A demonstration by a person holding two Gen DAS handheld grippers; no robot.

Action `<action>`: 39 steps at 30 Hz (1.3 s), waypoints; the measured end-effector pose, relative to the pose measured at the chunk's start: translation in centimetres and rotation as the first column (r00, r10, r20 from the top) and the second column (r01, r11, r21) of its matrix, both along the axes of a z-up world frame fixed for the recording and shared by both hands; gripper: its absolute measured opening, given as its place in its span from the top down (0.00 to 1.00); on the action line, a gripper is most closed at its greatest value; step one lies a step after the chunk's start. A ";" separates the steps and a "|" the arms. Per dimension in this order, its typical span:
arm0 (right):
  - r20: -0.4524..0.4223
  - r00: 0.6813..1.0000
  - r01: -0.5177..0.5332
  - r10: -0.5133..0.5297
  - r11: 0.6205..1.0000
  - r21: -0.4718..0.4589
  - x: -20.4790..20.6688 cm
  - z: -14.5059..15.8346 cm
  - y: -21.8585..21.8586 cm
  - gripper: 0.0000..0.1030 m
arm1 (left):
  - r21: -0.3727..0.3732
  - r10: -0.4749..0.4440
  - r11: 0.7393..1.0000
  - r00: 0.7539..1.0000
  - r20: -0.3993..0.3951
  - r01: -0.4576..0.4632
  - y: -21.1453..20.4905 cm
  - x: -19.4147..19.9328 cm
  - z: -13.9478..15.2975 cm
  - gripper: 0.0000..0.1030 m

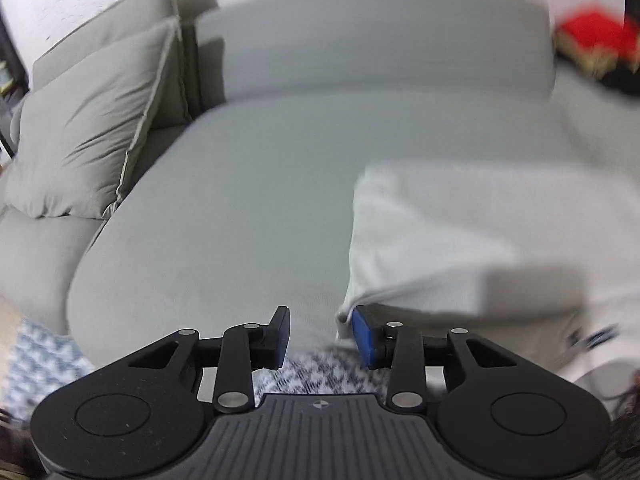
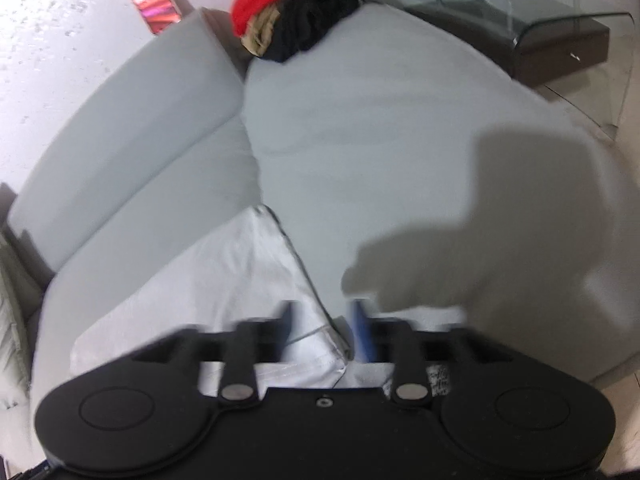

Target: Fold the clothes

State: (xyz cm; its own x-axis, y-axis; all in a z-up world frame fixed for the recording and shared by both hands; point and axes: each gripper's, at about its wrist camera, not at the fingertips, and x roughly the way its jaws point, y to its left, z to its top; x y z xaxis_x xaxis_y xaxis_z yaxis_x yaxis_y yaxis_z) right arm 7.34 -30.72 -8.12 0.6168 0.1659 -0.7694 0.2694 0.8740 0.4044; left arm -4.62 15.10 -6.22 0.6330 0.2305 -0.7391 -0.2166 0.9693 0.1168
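No text, brand or number can be read in either view. The only sign is a small crosshair mark (image 1: 319, 404), a circle cut into quarters, on the ribbed plate of the left gripper (image 1: 320, 338). In the right wrist view a white tag (image 2: 438, 382) with dark printing shows just behind the right gripper (image 2: 326, 332), but it is blurred and too small to make out. Dark marks (image 1: 596, 338) on the white cloth (image 1: 460, 232) in the left wrist view are likewise smeared and illegible
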 end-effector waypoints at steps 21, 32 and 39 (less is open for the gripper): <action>-0.274 0.827 -0.470 0.491 0.871 0.145 -2.3 -4.4 8.5 0.65 | -0.306 -0.428 0.879 0.888 -0.166 0.366 -6.9 -0.4 -3.3 0.73; -0.057 0.942 -0.324 0.330 0.942 0.089 -2.3 -0.3 7.7 0.68 | -0.211 -0.221 0.950 0.973 0.071 0.231 -5.8 1.3 0.2 0.72; -0.036 0.901 -0.434 0.433 0.898 -0.065 -0.6 -2.1 12.8 0.73 | 0.023 -0.241 0.970 0.970 -0.046 0.242 -10.8 6.2 -4.4 0.74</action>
State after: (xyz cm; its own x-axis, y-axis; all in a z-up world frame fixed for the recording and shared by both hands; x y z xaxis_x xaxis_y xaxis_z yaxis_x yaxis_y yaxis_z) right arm 6.79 -17.92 -10.18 0.4805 0.3589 -0.8002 -0.1353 0.9318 0.3367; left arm 1.57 4.25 -10.62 0.6404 0.0963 -0.7620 0.0289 0.9884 0.1493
